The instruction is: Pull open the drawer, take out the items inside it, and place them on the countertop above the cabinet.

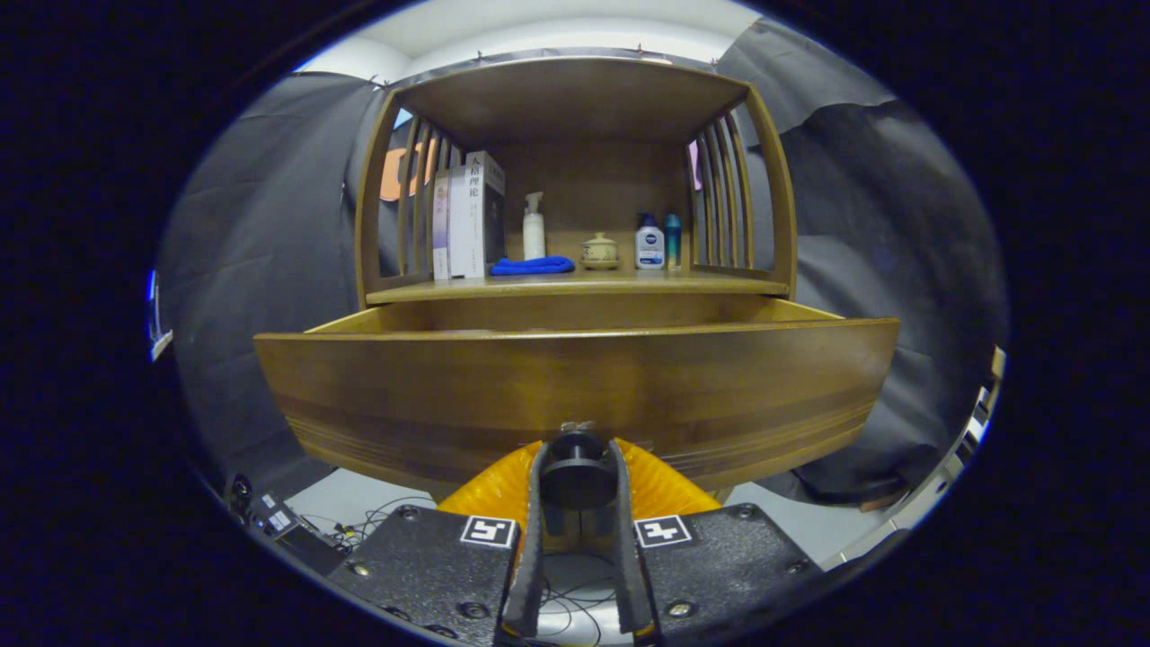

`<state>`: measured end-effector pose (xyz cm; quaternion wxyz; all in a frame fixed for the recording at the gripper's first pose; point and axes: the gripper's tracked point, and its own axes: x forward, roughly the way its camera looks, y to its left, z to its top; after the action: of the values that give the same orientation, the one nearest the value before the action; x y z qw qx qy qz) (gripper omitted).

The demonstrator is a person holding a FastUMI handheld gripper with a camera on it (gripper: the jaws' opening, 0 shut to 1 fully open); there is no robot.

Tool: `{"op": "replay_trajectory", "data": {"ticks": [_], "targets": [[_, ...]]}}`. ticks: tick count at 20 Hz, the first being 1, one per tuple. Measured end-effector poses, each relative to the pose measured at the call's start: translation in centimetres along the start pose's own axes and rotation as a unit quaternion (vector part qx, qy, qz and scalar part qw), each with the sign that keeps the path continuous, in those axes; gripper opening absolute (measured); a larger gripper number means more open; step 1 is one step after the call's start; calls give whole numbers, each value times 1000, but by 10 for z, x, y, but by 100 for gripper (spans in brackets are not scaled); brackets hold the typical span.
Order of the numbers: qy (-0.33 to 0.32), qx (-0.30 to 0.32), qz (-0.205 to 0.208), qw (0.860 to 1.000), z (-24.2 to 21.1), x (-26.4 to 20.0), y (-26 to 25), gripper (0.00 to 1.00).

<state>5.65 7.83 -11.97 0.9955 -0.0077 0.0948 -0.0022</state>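
A wooden cabinet's drawer stands pulled out toward me, its wide front panel just beyond the fingers. My gripper is shut on the drawer's round dark knob, one finger on each side of it. The drawer's inside is hidden behind its front panel. Above the drawer lies the countertop, a wooden shelf with slatted sides.
On the countertop stand books, a white spray bottle, a blue cloth, a small lidded jar and two bottles. Cables and a box lie on the floor below left.
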Motion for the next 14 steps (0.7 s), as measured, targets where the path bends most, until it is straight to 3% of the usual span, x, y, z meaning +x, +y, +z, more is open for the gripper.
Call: {"op": "replay_trajectory", "data": {"ticks": [11,14], "targets": [[3,-6,5,1000,-11,-7,-2,35],[-11,-19,13,1000,-3,-9,-4,44]]}}
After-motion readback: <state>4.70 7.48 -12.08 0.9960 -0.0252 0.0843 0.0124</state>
